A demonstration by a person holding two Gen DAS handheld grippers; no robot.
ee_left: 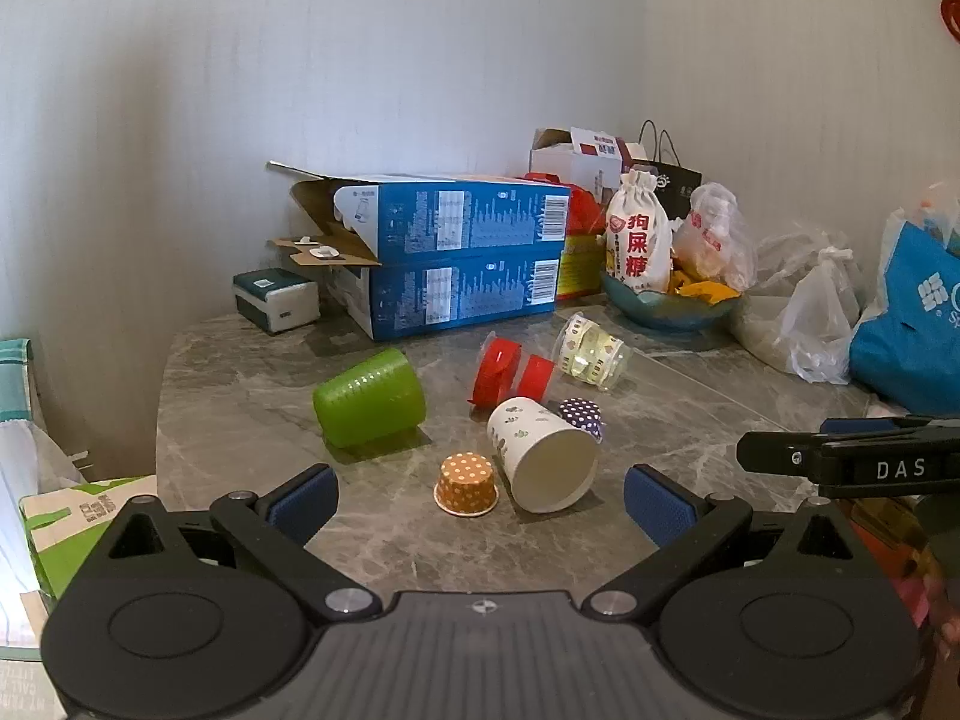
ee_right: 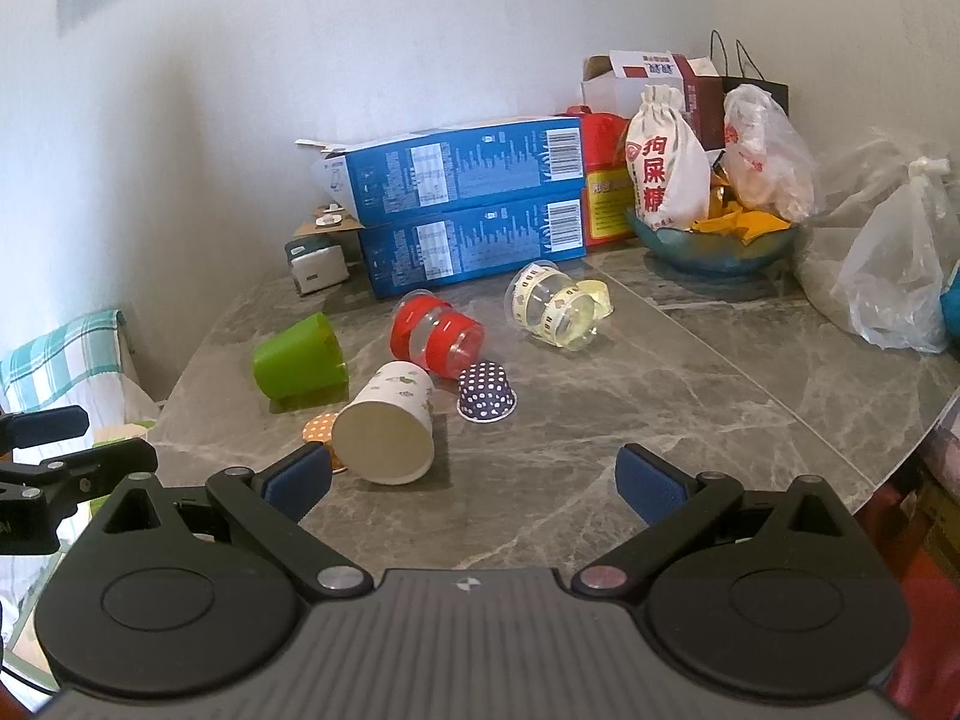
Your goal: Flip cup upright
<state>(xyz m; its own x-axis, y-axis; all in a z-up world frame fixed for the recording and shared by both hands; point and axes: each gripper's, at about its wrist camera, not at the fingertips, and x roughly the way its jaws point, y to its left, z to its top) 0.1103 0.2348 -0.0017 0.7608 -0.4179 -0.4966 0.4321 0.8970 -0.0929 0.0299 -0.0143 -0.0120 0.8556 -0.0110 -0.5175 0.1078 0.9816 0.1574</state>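
i held both the left gripper (ee_left: 480,495) and right gripper (ee_right: 474,477) spread and empty near the white printed paper cup (ee_left: 543,456) lying sideways on the grey marble table (ee_left: 240,420), judging it light, crushable, best pinched gently mid-wall.

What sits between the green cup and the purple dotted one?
The white paper cup, lying on its side, fills that stretch between the green cup and the purple dotted cup; the right wrist view shows it best.

paper cup (ee_left: 543,456) on table (ee_left: 240,420) | boxes (ee_left: 462,252) behind | bowl (ee_left: 669,306) right
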